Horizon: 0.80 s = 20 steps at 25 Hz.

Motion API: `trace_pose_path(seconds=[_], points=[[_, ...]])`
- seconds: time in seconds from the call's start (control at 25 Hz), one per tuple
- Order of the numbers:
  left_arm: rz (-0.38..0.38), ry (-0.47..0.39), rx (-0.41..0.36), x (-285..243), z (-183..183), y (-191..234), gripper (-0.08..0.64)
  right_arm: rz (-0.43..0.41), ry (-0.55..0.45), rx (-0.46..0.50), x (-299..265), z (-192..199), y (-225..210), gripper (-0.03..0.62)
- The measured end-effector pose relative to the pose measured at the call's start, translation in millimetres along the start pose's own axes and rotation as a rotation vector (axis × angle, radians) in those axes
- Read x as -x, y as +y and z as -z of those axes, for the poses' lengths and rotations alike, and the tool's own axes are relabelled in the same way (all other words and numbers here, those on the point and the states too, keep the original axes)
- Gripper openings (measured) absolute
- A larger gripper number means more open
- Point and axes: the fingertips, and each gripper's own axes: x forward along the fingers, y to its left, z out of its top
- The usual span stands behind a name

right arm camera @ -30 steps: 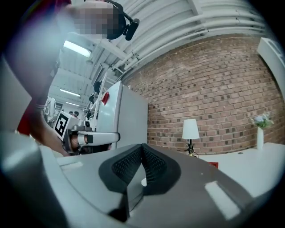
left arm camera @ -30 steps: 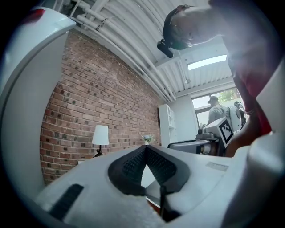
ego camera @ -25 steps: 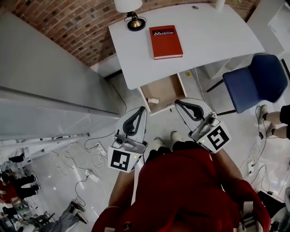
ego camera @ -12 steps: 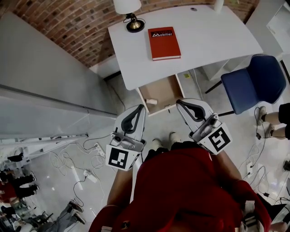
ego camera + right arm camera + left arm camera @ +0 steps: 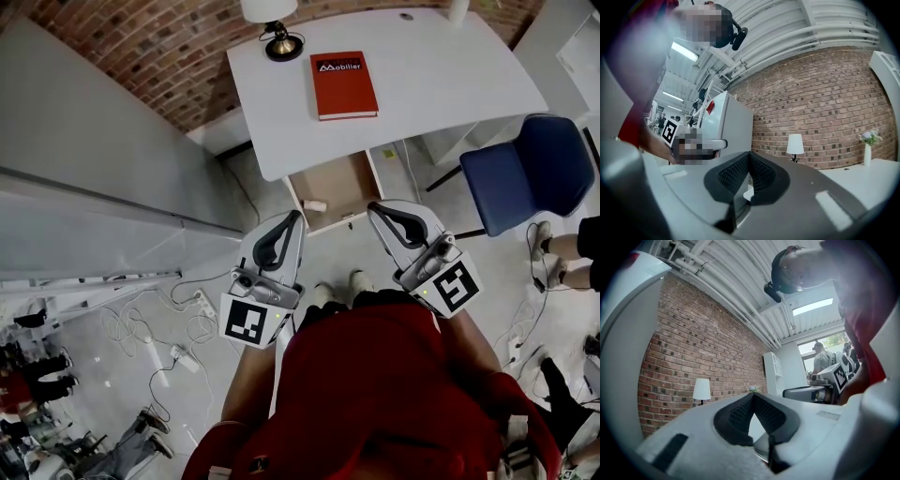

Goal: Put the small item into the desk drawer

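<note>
In the head view the desk drawer (image 5: 336, 190) stands pulled out under the white desk (image 5: 441, 80). A small pale item (image 5: 314, 205) lies inside it near the front left corner. My left gripper (image 5: 294, 217) hangs shut and empty just short of the drawer's front left. My right gripper (image 5: 372, 208) is shut and empty at the drawer's front right corner. In the left gripper view the jaws (image 5: 752, 395) meet at the tips with nothing between; in the right gripper view the jaws (image 5: 749, 154) are likewise closed.
A red book (image 5: 342, 84) and a lamp (image 5: 277, 28) are on the desk. A blue chair (image 5: 530, 173) stands to the right. A grey partition (image 5: 103, 178) runs along the left. Cables and a power strip (image 5: 183, 361) lie on the floor. A person's feet (image 5: 553, 248) show at far right.
Both grippers stay shut and have barely shifted; the view has moved slightly. The drawer and the item in it are unchanged.
</note>
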Motion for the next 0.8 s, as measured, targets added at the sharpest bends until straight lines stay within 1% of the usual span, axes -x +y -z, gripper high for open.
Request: trace_pose_path(seconds=[0.4,0.8], points=[[-0.001,0.003,0.014,-1.2,1.2,-0.3,-0.002,0.007,0.006,-0.005,4.1,2.5,-0.9,0.011],[0.003,-0.003,0.003,1.6,0.4,-4.4,-0.002,0.005,0.004,-0.001,8.6,3.1,2.5,0.011]])
